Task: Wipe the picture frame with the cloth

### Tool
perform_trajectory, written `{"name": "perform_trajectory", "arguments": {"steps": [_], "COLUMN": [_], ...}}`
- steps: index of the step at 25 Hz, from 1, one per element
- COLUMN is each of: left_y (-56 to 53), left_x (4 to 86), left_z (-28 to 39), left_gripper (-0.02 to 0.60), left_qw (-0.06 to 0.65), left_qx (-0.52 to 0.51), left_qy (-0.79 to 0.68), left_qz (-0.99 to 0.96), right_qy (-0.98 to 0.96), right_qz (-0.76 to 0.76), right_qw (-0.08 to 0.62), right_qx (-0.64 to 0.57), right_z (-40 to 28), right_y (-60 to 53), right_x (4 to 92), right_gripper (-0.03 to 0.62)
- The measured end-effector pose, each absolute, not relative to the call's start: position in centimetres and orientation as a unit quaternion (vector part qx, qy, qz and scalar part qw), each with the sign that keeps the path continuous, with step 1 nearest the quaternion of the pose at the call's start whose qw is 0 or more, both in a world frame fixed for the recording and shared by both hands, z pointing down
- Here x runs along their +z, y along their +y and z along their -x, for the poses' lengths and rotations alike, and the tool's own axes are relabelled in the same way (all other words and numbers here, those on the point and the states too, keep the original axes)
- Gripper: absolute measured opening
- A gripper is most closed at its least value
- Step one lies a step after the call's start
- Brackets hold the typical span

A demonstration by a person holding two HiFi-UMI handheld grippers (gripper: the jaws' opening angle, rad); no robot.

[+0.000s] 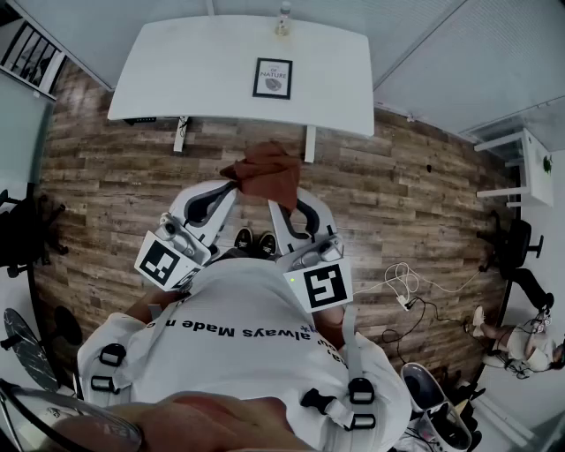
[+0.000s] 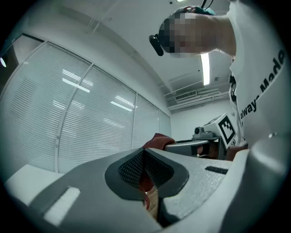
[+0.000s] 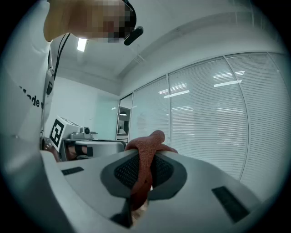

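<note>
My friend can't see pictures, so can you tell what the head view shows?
Seen from above, a person's left gripper and right gripper together hold a rust-red cloth over a wooden floor. Ahead stands a white table with a black picture frame and a small bottle on it.

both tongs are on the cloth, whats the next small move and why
Probably step forward and bring the cloth over the picture frame: the left tongs and right tongs both pinch it well short of the table, where the frame lies flat, not yet touched.
</note>
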State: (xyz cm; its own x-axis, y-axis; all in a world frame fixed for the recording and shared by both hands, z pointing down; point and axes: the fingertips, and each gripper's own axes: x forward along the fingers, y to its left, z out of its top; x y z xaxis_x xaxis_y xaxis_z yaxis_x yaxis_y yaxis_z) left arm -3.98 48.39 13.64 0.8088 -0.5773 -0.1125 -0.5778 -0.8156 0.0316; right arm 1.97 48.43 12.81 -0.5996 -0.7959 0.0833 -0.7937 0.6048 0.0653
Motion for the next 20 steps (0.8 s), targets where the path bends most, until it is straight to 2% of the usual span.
{"name": "perform_trajectory", "arguments": {"steps": [20], "left_y": [47.5], "left_x": [13.9], "left_z": [8.6], "left_gripper": [0.003], "left_qw": [0.004], "left_qx": [0.059], "left_qy": [0.297], "left_qz": [0.953], "right_qy": [-0.886], "right_qz": [-0.461], "right_qw": [0.041], "right_qx": [-0.026], "right_z": [2.2], "right_y": [47.4], "right_x": [12.6], "right_gripper": [0.015]}}
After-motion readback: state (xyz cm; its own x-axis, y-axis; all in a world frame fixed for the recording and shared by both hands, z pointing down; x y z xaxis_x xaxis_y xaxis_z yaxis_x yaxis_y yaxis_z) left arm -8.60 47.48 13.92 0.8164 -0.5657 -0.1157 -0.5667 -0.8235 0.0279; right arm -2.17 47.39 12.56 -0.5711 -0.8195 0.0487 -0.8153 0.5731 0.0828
